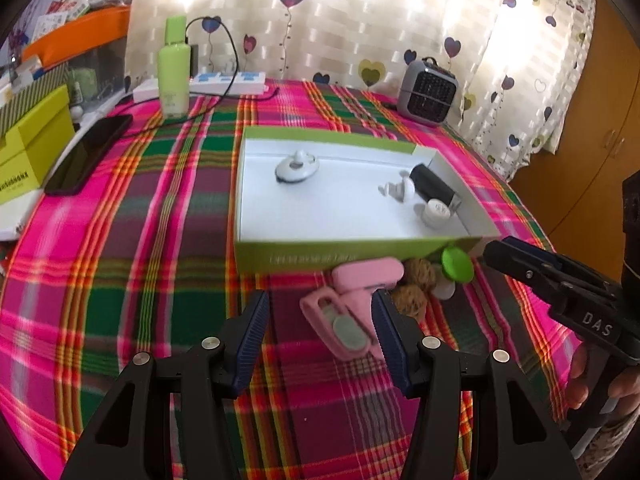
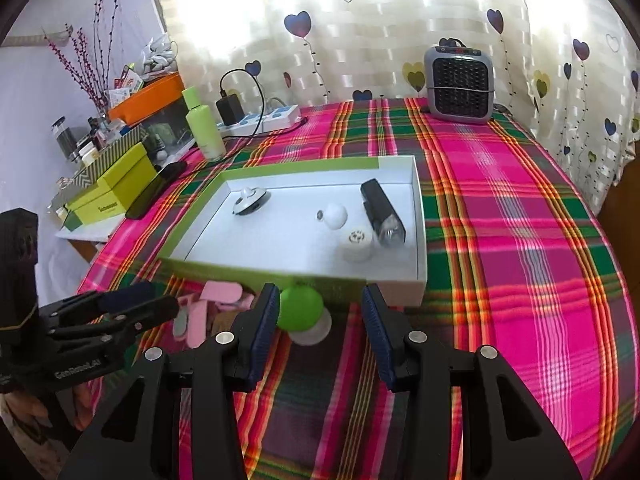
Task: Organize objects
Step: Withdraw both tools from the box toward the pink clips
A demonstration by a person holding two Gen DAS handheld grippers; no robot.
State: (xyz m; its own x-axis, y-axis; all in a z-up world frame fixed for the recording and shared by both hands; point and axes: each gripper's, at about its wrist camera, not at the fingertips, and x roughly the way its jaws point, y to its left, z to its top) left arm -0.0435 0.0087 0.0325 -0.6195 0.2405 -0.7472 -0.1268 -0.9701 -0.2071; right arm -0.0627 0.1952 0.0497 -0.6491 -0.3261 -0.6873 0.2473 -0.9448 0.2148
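We judge the tidying as partly done. The shallow white cardboard tray with green outer walls [image 2: 420,236] sits on the plaid-covered worktop [image 2: 520,240] and already holds four things: a grey-and-white round gadget [image 2: 250,200] at its far left, a white ball-shaped knob [image 2: 335,216] near the middle, a small white round jar [image 2: 357,245] and a black cylindrical device [image 2: 382,214] lying just beside it at the right. Still outside, crowded against the tray's near wall, are a pink plastic clip-like gadget [image 1: 348,312], two brown twine balls [image 1: 412,288] and a green-and-white round capped thing [image 2: 301,307]. Our left hand-held gripper [image 1: 320,334] is spread wide, its blue pads either side of the pink gadget without pressing it. Our right hand-held gripper [image 2: 320,330] is likewise spread and empty, the green cap lying just by its left pad. So those loose pieces are left to lift into the tray, as we read it.
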